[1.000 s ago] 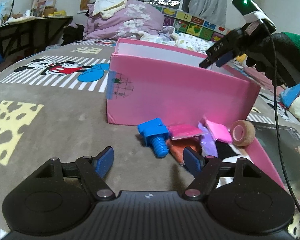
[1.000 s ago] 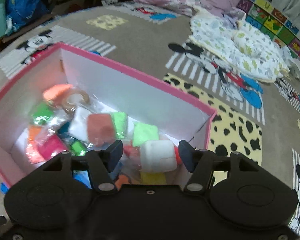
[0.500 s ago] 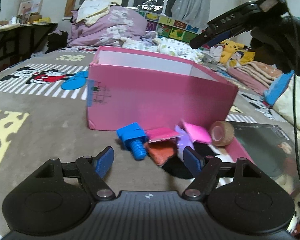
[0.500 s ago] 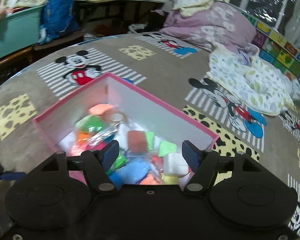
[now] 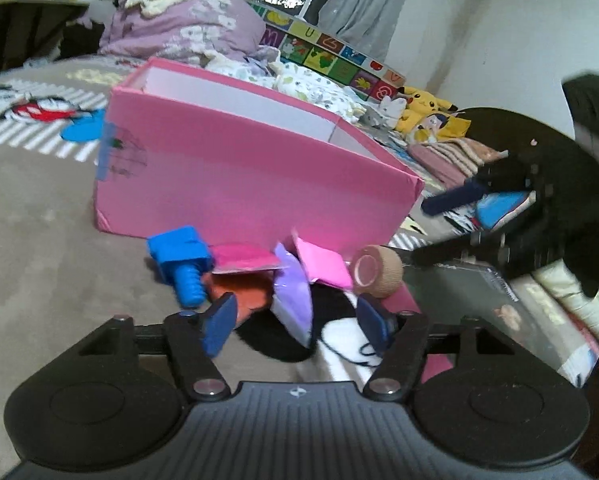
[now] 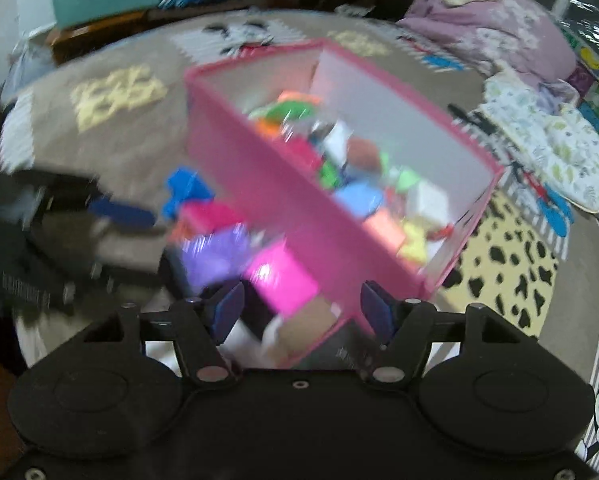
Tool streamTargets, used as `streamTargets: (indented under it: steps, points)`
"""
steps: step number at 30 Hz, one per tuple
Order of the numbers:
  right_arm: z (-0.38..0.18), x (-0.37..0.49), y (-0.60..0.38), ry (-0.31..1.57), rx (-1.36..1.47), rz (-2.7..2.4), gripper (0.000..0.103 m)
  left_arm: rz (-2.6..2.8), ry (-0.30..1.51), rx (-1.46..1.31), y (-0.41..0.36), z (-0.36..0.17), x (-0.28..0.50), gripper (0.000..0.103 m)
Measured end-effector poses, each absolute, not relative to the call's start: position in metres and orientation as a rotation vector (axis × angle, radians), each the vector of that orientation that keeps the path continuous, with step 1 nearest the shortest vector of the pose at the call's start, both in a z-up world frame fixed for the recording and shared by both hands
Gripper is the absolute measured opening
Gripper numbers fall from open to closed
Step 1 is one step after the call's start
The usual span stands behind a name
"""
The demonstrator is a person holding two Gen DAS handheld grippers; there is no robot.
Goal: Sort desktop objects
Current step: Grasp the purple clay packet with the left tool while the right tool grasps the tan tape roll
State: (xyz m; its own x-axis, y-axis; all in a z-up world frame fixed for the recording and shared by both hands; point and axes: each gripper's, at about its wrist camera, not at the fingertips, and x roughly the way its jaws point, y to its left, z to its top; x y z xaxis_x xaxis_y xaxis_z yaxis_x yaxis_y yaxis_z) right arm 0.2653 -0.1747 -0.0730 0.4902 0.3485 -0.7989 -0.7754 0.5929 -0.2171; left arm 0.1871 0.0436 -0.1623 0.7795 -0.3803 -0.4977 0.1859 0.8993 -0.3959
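Left wrist view: left tongs [image 5: 295,320] closing around a purple packet [image 5: 293,304], not yet pinching it, before the pink box [image 5: 239,184]. Right tongs [image 6: 299,308], empty, narrowing. Next, I judge: grip, lift into box.

Tall pink cardboard box [image 5: 251,184]: matt paper skin outside, smooth white lining inside. Chunky blue plastic toy bolt [image 5: 181,258]: hard, faint sheen, ribbed thread. Lilac crinkled foil sachet [image 5: 293,300]: glossy. Tan woven-cloth bandage roll [image 5: 375,274]: rough. Grey printed fabric blanket [image 5: 39,216]: soft, matt. Gripper bodies: matt black plastic, metal rivets.
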Motion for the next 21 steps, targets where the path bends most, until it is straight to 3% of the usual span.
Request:
streamTargets:
  steps: [5,8,17,21]
  points:
    - [-0.090,0.259,-0.180,0.737,-0.706,0.749,0.065,-0.307,0.630,-0.338,0.036,-0.172,0.200,0.043]
    - [-0.097,0.256,-0.181,0.691,-0.760,0.764,0.065,-0.305,0.631,-0.348,0.032,-0.174,0.203,0.037]
    - [-0.122,0.251,-0.163,0.609,-0.948,0.824,0.065,-0.303,0.635,-0.374,0.030,-0.178,0.211,0.033]
    - [-0.133,0.254,-0.158,0.619,-1.007,0.831,0.065,-0.287,0.640,-0.372,0.030,-0.180,0.213,0.021]
